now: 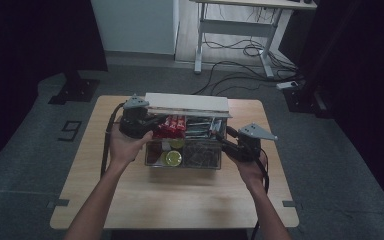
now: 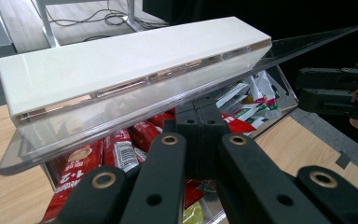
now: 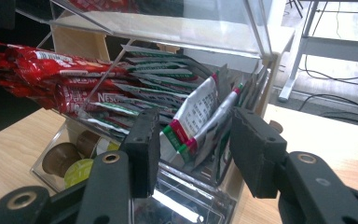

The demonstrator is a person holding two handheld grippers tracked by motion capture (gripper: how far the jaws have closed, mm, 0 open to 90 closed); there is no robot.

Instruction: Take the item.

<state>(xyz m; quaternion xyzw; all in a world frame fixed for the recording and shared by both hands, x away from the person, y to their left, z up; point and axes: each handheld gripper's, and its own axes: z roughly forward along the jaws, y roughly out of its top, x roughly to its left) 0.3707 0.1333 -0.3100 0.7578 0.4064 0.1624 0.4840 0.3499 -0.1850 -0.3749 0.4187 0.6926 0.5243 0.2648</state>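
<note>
Now left hand-held gripper (image 2: pixel 200 140) shut on lid (image 2: pixel 135 112), right hand-held gripper (image 3: pixel 193 149) half-open around sachets (image 3: pixel 196 116)

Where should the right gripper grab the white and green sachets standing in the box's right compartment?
Judging by their pose, take the upper ends of the white and green sachets: they stick up tilted above the clear box and already lie between the open pads of the right gripper. Come from the box's open front, below the raised lid, and close across the flat faces.
</note>
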